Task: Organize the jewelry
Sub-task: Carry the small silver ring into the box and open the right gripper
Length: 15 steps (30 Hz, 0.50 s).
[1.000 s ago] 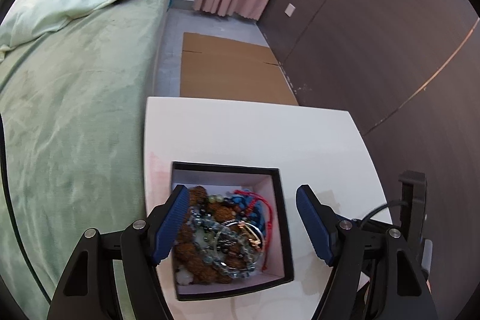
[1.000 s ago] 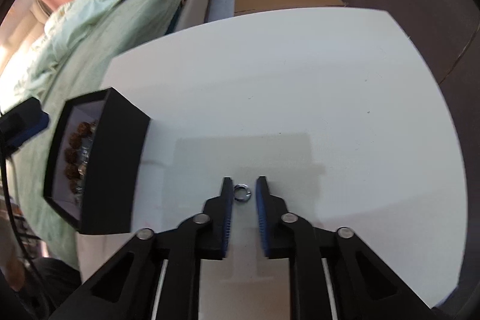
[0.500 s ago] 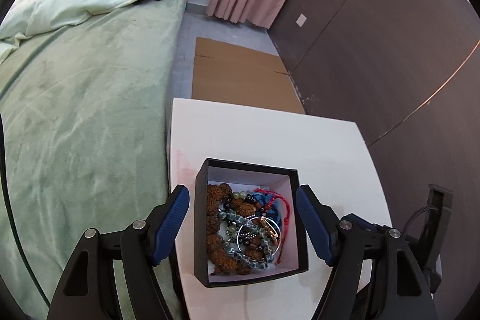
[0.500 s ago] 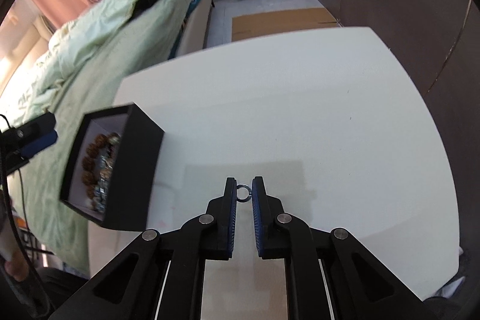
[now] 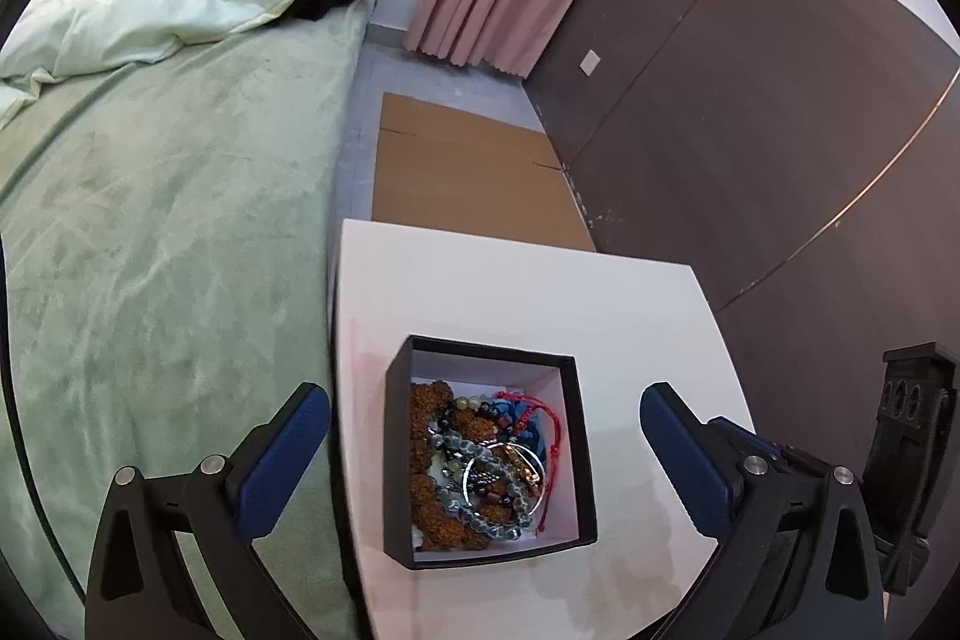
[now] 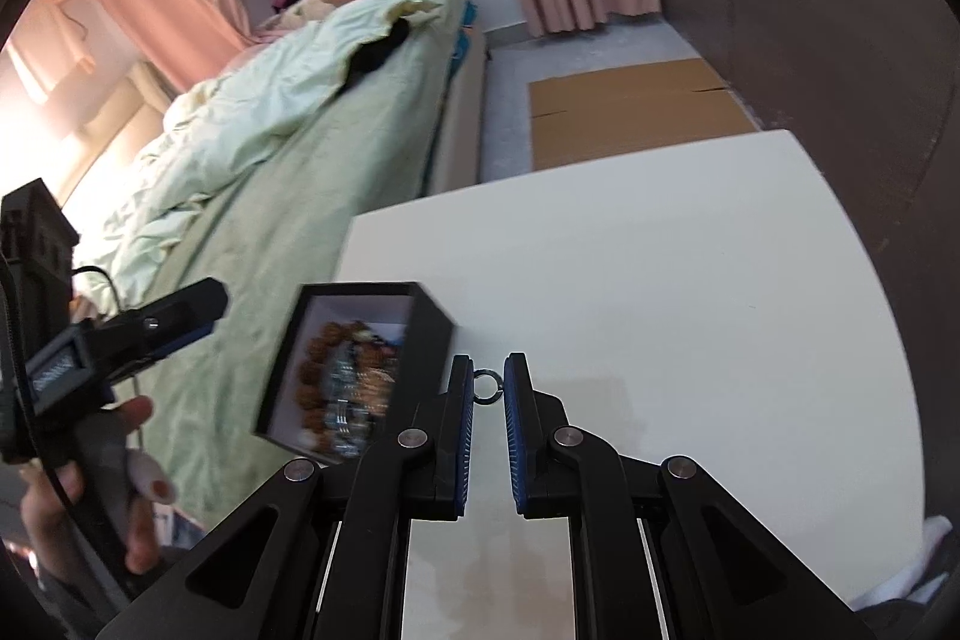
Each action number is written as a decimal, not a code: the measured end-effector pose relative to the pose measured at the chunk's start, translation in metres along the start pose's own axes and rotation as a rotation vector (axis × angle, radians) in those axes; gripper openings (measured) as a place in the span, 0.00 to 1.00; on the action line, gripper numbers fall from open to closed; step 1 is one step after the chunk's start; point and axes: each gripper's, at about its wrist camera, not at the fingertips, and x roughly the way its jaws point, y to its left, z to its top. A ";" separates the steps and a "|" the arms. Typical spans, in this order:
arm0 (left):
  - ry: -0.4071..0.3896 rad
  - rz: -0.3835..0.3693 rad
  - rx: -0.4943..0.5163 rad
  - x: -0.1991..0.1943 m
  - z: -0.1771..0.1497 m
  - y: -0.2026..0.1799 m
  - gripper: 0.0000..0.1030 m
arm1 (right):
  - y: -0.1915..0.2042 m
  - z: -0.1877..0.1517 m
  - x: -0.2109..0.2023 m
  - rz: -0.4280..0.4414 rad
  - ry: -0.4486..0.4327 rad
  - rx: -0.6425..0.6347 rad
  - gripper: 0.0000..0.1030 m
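A black jewelry box (image 5: 489, 451) with a white lining stands on the white table (image 5: 516, 292), near its left edge. It holds several bead bracelets and a red cord. My left gripper (image 5: 483, 418) is open, its fingers apart on either side of the box and above it. In the right wrist view my right gripper (image 6: 487, 388) is shut on a small silver ring (image 6: 487, 388), held above the table just right of the box (image 6: 354, 370). The left gripper's body (image 6: 120, 340) shows at the left in a hand.
A green bed (image 5: 150, 220) runs along the table's left edge. Flat cardboard (image 5: 468, 178) lies on the floor beyond the table. A dark wall (image 5: 750, 130) stands to the right. The right gripper's body (image 5: 912, 460) shows at the right edge.
My right gripper closed on the ring, lifted it off the table and carried it left towards the box. My left gripper rose and drew back from the box.
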 end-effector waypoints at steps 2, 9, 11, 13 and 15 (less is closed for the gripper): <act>-0.002 0.005 -0.010 -0.002 0.001 0.005 1.00 | 0.009 0.000 0.000 0.027 0.003 -0.008 0.11; -0.002 0.012 -0.055 -0.009 0.003 0.026 1.00 | 0.037 0.004 0.015 0.099 0.023 -0.022 0.11; -0.008 0.015 -0.067 -0.012 0.004 0.030 1.00 | 0.045 0.005 0.020 0.122 0.029 -0.024 0.11; -0.012 0.013 -0.079 -0.014 0.004 0.034 1.00 | 0.053 0.007 0.024 0.156 0.030 -0.027 0.11; -0.016 0.009 -0.085 -0.017 0.004 0.036 1.00 | 0.059 0.008 0.027 0.183 0.032 -0.026 0.12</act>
